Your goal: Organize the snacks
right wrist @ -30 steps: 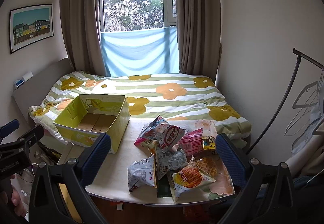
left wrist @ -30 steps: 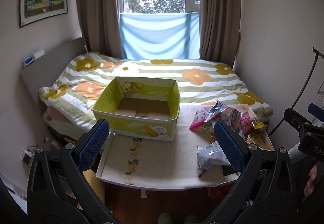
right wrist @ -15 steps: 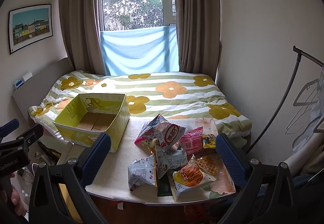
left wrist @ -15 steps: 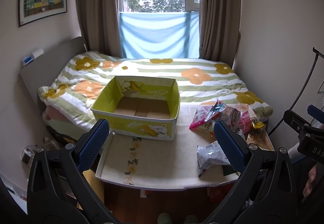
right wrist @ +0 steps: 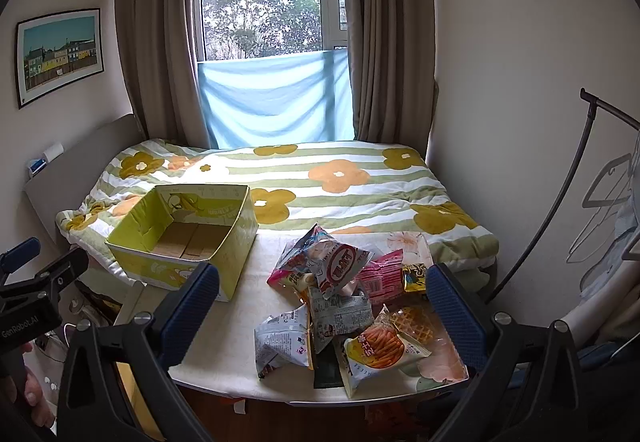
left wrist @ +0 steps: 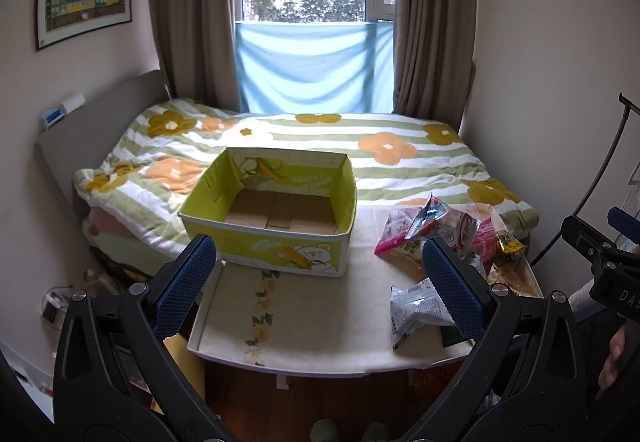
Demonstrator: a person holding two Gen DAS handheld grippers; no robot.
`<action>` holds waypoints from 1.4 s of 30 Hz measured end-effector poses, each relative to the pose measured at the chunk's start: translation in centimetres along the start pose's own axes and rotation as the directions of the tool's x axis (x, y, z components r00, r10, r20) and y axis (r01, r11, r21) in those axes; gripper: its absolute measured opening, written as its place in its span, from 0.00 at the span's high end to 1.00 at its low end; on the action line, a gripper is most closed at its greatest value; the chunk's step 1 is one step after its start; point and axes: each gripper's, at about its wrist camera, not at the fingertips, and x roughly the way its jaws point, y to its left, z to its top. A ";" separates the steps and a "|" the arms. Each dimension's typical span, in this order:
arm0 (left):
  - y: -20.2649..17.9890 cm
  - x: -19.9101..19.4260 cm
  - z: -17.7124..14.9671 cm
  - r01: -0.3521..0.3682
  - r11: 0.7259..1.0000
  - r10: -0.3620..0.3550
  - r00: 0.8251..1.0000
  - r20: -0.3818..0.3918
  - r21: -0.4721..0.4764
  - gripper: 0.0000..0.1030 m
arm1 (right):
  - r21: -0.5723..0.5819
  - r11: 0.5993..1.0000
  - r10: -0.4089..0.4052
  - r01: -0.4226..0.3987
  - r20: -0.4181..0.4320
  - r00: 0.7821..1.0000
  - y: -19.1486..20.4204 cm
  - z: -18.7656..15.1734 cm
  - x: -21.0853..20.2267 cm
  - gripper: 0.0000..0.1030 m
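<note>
A yellow-green cardboard box [left wrist: 276,210] [right wrist: 188,238] stands empty on the left part of a low white table [left wrist: 312,306] [right wrist: 240,322]. A heap of snack packets [right wrist: 340,298] [left wrist: 440,238] lies on the table's right part, with a silver packet [left wrist: 416,306] [right wrist: 284,338] nearest the front and an orange-stick packet [right wrist: 380,350] beside it. My left gripper [left wrist: 316,282] hovers open before the table, in front of the box, holding nothing. My right gripper [right wrist: 320,306] is open above the table's front edge, facing the heap, holding nothing.
A bed with a flowered striped quilt [left wrist: 320,146] [right wrist: 340,182] lies right behind the table. A dark clothes rack [right wrist: 568,194] stands by the right wall. A grey headboard [left wrist: 92,130] is on the left. Wooden floor [left wrist: 320,398] shows under the table.
Nothing has moved but for a slight camera drift; both grippers stay open and the snacks and box lie as before.
</note>
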 end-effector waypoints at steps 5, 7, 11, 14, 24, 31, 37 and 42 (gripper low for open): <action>0.0 0.0 0.0 -0.001 1.000 0.001 1.000 -0.002 0.000 0.01 | 0.000 1.000 0.002 -0.002 0.000 1.000 0.0 0.0 0.0 0.00; 0.1 0.0 0.0 -0.001 1.000 0.001 1.000 0.000 0.000 0.01 | 0.000 1.000 0.002 -0.002 0.000 1.000 -0.1 0.0 0.0 0.00; 0.1 0.3 0.2 0.005 1.000 -0.005 1.000 -0.004 -0.006 0.01 | 0.005 1.000 0.003 -0.003 0.001 1.000 0.1 0.0 0.0 0.00; -0.1 1.2 0.5 0.012 1.000 -0.012 0.999 -0.032 -0.006 0.01 | 0.008 1.000 0.002 -0.002 -0.001 1.000 0.0 0.1 0.1 0.00; -4.2 4.9 -0.1 0.077 0.997 -0.078 0.990 -0.118 -0.017 0.01 | 0.016 1.000 0.018 -0.017 -0.040 0.999 -2.3 0.4 1.6 0.00; -7.8 8.6 -1.9 0.110 0.993 -0.099 0.979 -0.178 0.050 0.01 | 0.018 0.998 0.054 -0.053 -0.080 0.995 -6.1 -0.3 4.9 0.00; -9.2 13.3 -4.6 0.182 0.976 -0.139 0.944 -0.298 0.120 0.01 | 0.037 0.997 0.072 -0.068 -0.136 0.988 -9.3 -1.1 8.7 0.00; -10.6 17.9 -7.8 0.294 0.924 -0.166 0.883 -0.438 0.243 0.01 | 0.056 0.996 0.085 -0.076 -0.187 0.979 -10.5 -1.5 11.6 0.00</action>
